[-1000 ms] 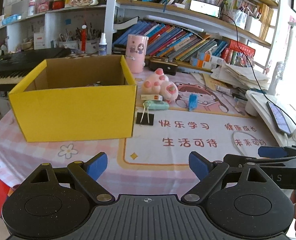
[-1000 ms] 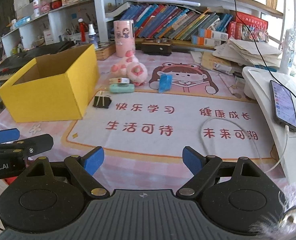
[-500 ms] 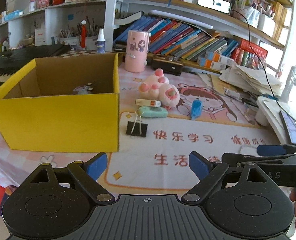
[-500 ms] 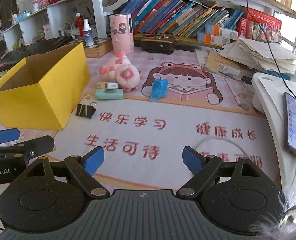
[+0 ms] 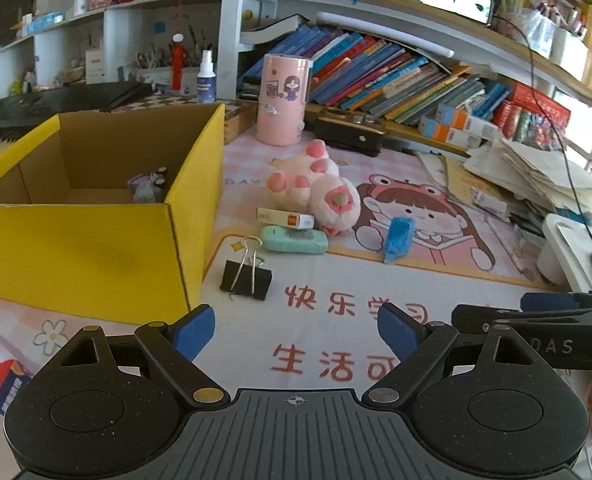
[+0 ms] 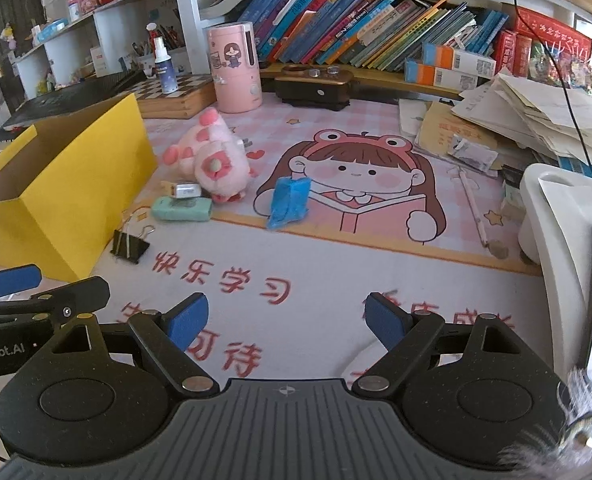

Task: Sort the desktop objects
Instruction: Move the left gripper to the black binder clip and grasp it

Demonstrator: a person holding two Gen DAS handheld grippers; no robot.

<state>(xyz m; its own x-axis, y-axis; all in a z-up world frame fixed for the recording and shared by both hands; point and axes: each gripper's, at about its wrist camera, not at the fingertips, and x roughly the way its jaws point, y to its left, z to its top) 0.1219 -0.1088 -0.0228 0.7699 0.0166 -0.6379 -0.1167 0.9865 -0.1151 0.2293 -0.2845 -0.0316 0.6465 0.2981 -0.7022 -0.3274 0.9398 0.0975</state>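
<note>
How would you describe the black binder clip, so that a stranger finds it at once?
Start at the open yellow cardboard box. Beside its near right corner, on the printed desk mat, lies the black metal binder clip. Only it is black with silver wire handles; the neighbours are pastel.

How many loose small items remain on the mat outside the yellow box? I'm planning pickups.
5: black binder clip nearest box, green eraser, small tube, pink plush, blue wrapper. Others may be hidden.

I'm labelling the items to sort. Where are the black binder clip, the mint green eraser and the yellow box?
black binder clip (image 5: 246, 280), left wrist view, on its black body.
mint green eraser (image 5: 294, 239), left wrist view, middle of its top face.
yellow box (image 5: 75, 254), left wrist view, on its near outer wall.
</note>
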